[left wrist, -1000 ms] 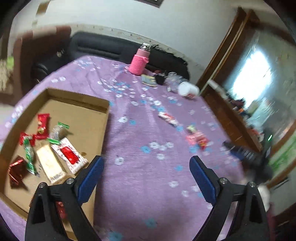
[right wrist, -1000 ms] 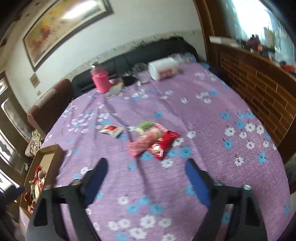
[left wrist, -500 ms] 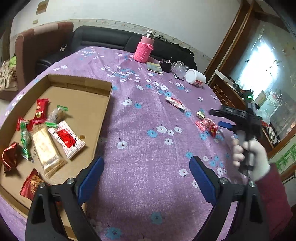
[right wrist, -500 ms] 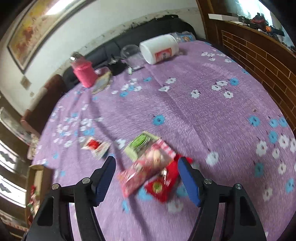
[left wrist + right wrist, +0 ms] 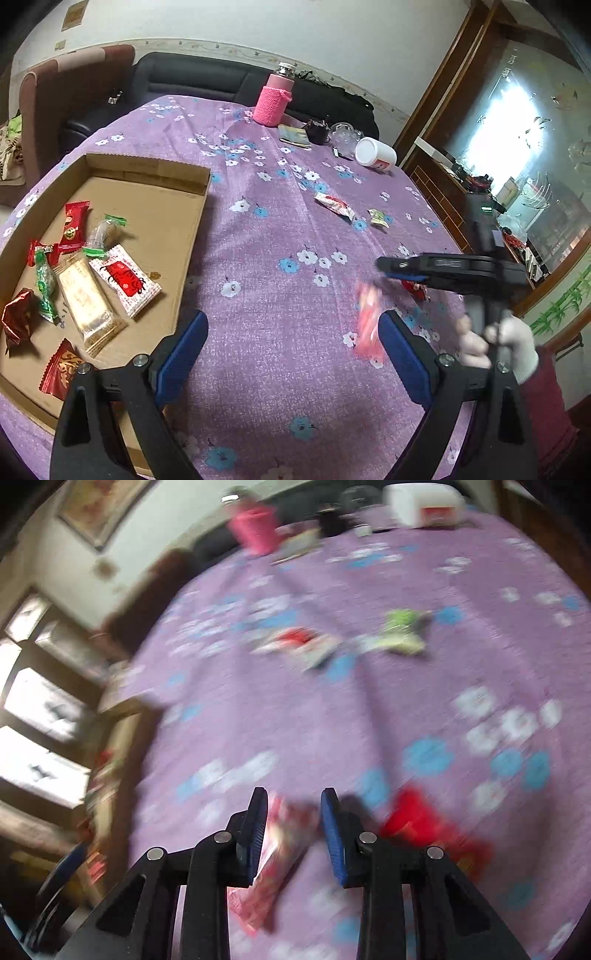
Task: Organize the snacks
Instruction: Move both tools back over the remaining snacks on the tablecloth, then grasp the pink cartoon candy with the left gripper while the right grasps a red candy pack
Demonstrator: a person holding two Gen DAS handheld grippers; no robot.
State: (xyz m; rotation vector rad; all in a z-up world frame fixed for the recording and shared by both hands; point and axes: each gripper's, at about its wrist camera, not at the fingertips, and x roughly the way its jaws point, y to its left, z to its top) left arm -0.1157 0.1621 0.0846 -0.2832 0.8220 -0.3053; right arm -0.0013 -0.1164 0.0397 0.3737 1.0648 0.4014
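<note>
white wall (image 5: 332,40), dark sofa (image 5: 192,79), brown armchair (image 5: 70,88), wood-framed bright window (image 5: 517,122), framed painting (image 5: 99,506)

A matt purple tablecloth (image 5: 280,229) of woven cloth printed with flowers covers the table. On it sits a tray (image 5: 162,206) of plain brown cardboard, dull and unfinished, holding glossy foil and clear plastic snack wrappers (image 5: 123,277). A pink packet (image 5: 367,325) shows a shiny plastic film. A bottle (image 5: 273,99) wears a rough pink knitted sleeve under a bright metal cap. A white tub (image 5: 376,153) looks like smooth plastic. Both grippers are matt black plastic with blue ribbed pads (image 5: 404,354).
</note>
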